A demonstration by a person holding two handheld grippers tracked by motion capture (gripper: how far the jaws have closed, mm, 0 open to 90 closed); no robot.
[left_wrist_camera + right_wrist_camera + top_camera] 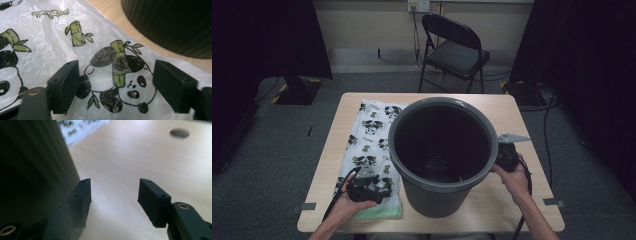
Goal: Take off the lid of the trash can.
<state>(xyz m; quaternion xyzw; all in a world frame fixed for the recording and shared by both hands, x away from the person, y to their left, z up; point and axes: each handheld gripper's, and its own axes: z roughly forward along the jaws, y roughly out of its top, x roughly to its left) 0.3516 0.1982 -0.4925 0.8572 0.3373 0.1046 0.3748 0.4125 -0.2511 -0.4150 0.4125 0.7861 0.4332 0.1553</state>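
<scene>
White crinkled plastic, printed with pandas and bamboo, lay flat on the wooden table (507,107) as a folded bin liner bag (371,131), its long axis running from six o'clock to twelve o'clock along the table's left half. The grey ribbed trash bin (441,197) stood upright just at three o'clock of the bag, its wall close beside or over the bag's right edge, and its dark inside looked unlined.

The left gripper (371,186) rested over the bag's near end, at about eight o'clock of the bin. In the left gripper view its jaws stood spread, with the printed bag (117,67) lying beneath and between the pads (65,85); the pads pressed on nothing, so the plastic was not yet pinched. The bin's curved wall (172,27) showed at two o'clock of that claw.

The right gripper (507,156) hung at the bin's rim at three o'clock, apart from the bag. In the right gripper view its jaws were parted with only bare table (140,152) between them, and the ribbed bin wall (32,167) stood just beside its left pad (83,200).

Judged from this, the left hand was much the nearer to the bag, and the pick-up would turn on closing at that near end.
</scene>
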